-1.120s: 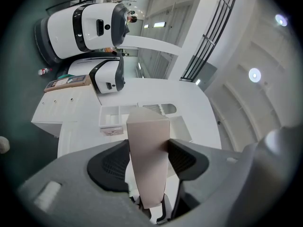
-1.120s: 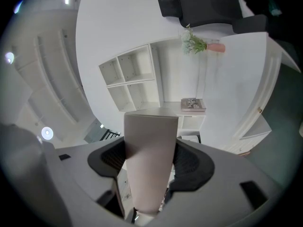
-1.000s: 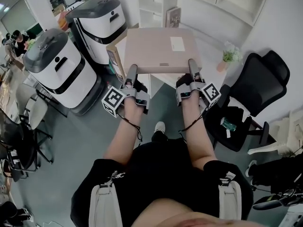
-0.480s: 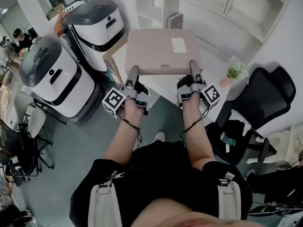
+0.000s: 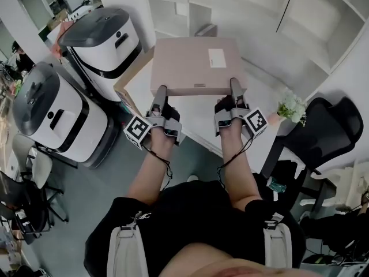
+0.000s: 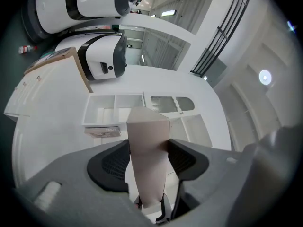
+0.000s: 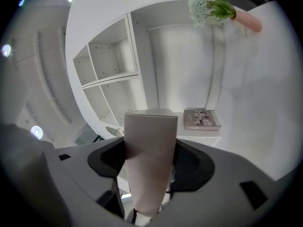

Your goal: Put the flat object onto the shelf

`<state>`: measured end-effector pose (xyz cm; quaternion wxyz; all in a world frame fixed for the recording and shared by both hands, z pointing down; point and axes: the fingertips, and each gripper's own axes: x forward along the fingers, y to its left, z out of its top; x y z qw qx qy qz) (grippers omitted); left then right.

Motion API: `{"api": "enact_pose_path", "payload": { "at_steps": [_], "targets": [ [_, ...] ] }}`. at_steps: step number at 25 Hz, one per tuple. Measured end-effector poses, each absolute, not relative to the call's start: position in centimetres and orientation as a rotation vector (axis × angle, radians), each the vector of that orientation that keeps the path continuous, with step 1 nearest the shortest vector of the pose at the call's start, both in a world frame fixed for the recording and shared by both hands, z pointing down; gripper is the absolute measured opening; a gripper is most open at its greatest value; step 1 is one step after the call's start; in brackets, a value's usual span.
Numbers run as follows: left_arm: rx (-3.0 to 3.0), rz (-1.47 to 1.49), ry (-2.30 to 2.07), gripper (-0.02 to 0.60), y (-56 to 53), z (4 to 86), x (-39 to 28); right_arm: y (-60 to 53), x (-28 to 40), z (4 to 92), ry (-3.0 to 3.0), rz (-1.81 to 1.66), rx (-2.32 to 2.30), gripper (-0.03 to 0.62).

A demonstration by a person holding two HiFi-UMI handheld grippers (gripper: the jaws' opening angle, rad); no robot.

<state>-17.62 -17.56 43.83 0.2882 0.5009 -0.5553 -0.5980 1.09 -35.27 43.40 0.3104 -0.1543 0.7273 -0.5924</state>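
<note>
At the far left two white-and-grey machines (image 5: 49,117) stand on the grey floor (image 5: 109,178), just beside the white table (image 5: 199,123). Above that table the flat box (image 5: 196,62) is held level: the left claw (image 5: 159,91) pinches its near edge and the right claw (image 5: 235,85) pinches the same edge further along. Just beyond it the white shelf (image 5: 173,16) holds a book (image 5: 206,30). To the right, flowers (image 5: 291,105) sit at the table's corner, near a black office chair (image 5: 323,137).
</note>
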Motion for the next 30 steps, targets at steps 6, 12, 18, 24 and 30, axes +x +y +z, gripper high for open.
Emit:
{"api": "enact_pose_path", "payload": {
  "at_steps": [6, 12, 18, 24, 30],
  "targets": [
    [1.32, -1.559, -1.438, 0.262, -23.2, 44.7, -19.8, -40.0, -0.3, 43.6, 1.936, -1.518, -0.441, 0.284],
    [1.366, -1.528, -1.377, 0.261, -26.6, 44.5, -20.1, -41.6, 0.5, 43.7, 1.918, -1.486, -0.509, 0.284],
    [1.401, -1.466, -1.288, 0.262, -30.0, 45.0, -19.3, -42.7, 2.8, 44.5, 1.873, -1.442, -0.621, 0.284],
    [1.431, -1.372, -1.194, 0.261, -32.8, 45.2, -19.9, -42.9, 3.5, 44.3, 1.803, -1.37, -0.703, 0.284],
    [1.504, -1.282, -1.107, 0.261, -34.4, 44.2, -21.8, -41.7, 2.6, 44.1, 1.727, -1.301, -0.782, 0.284]
  ]
}}
